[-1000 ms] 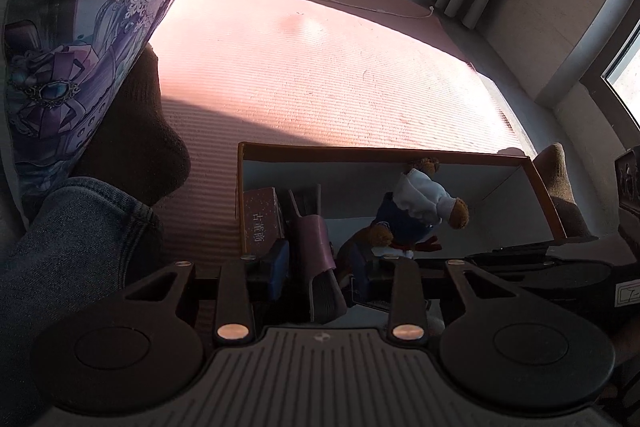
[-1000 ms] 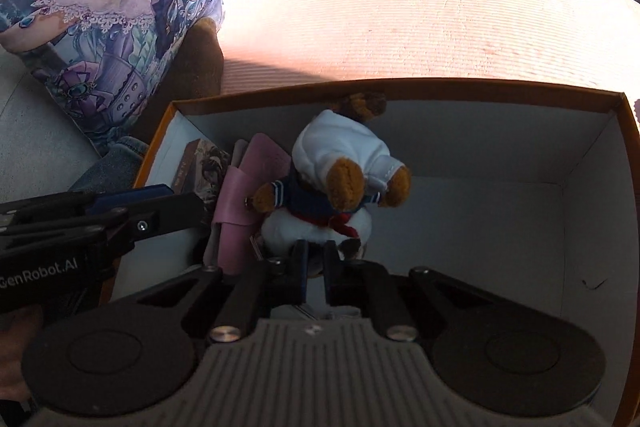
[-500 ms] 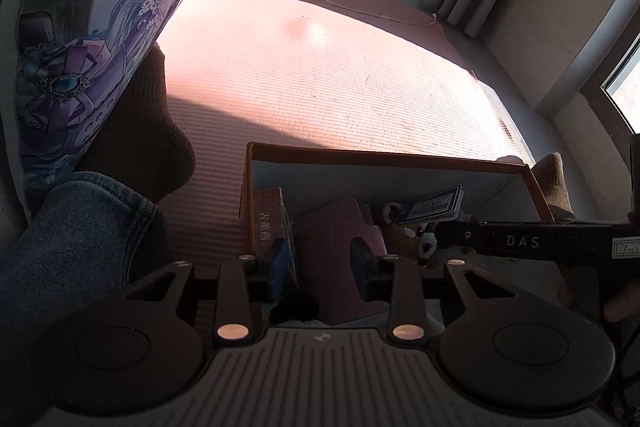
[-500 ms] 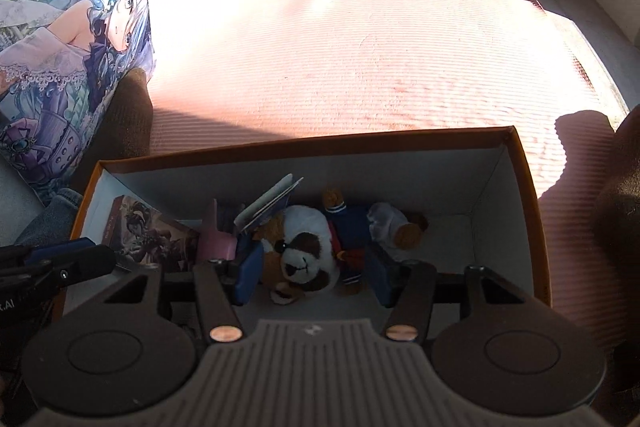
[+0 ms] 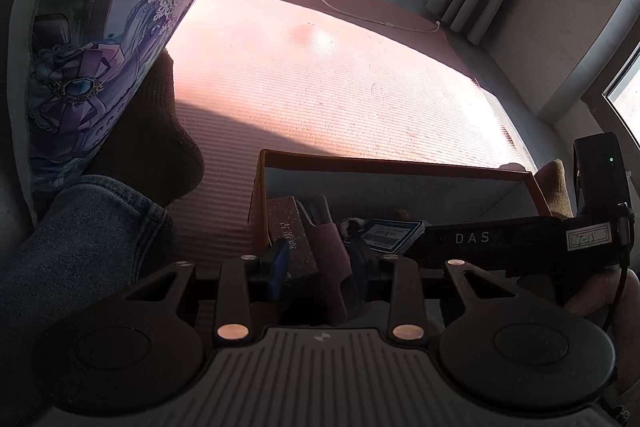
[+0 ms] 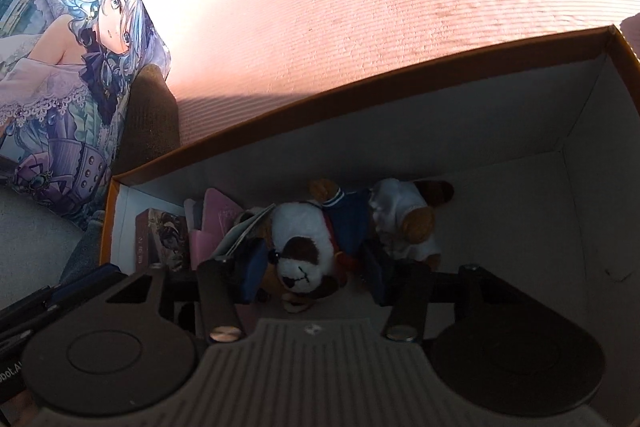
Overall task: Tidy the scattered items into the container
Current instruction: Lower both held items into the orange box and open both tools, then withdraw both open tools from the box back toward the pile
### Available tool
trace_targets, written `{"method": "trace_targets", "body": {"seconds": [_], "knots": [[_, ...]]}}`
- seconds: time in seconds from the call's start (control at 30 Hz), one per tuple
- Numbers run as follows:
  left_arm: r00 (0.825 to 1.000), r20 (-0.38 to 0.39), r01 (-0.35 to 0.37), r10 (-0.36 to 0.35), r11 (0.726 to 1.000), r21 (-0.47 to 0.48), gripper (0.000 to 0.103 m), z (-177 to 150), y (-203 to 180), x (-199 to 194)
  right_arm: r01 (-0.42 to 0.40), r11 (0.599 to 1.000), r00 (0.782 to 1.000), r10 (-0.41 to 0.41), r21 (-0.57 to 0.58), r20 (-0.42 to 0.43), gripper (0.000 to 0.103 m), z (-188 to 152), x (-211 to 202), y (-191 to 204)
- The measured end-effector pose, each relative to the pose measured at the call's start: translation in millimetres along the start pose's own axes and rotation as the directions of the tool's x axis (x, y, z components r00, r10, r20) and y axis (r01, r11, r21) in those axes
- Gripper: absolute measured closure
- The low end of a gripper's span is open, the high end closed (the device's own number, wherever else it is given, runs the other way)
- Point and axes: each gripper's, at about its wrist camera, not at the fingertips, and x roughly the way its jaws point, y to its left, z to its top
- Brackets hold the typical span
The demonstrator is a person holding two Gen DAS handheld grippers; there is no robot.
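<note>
An orange-rimmed cardboard box (image 6: 360,95) with a white inside stands on the pink mat; it also shows in the left wrist view (image 5: 392,167). Inside lie a plush dog (image 6: 344,231) in a blue and white sailor outfit, a pink item (image 6: 212,223), a dark card box (image 6: 164,239) and a blue-white card (image 5: 386,235). My right gripper (image 6: 314,267) is open over the box, fingers either side of the plush dog's head. My left gripper (image 5: 320,267) is open at the box's left end, around the pink item (image 5: 328,251) and next to the dark card box (image 5: 290,239).
A printed anime cushion (image 6: 72,79) lies to the left, also in the left wrist view (image 5: 104,27). A person's jeans leg (image 5: 72,247) and dark sock (image 5: 152,139) rest beside the box. A white cable (image 5: 332,3) crosses the far mat (image 5: 320,75). Curtains and a wall stand at right.
My right gripper opened and let go of the plush dog, which now lies on its side in the box. My left gripper opened around the pink item. The blue-white card now rests inside.
</note>
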Motion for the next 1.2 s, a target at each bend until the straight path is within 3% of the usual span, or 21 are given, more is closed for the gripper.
{"method": "trace_targets", "body": {"seconds": [0.1,0.33,0.63,0.8,0.87,1.2], "knots": [[1.000,0.000,-0.003,0.003,1.000,0.007,0.064,-0.6,-1.2,0.5,0.037,0.997,0.999,-0.037,-0.063,0.007,0.054,-7.6,7.0,14.9],[0.999,0.023,-0.027,0.026,0.998,0.059,0.064,-2.5,-11.3,-5.7,0.034,0.998,0.999,-0.033,-0.055,0.010,0.054,-5.8,-4.8,10.4],[0.997,0.067,-0.037,0.030,0.994,0.106,0.064,-8.5,-37.2,-36.8,0.066,0.970,0.995,-0.046,-0.233,0.088,0.053,-26.8,-48.5,37.8],[0.996,0.089,-0.003,-0.007,0.994,0.106,0.065,-22.3,-51.9,-62.4,0.122,0.928,0.983,-0.065,-0.351,0.170,0.052,-57.7,-89.0,50.1],[0.995,0.095,-0.001,-0.009,0.994,0.108,0.064,-30.6,-58.2,-71.4,0.142,0.916,0.976,-0.066,-0.376,0.206,0.045,-72.7,-105.0,51.5],[0.993,0.121,-0.010,-0.008,0.989,0.148,0.065,-83.6,-83.9,-108.3,0.217,0.899,0.942,-0.092,-0.380,0.322,0.039,-153.7,-161.0,35.7]]}}
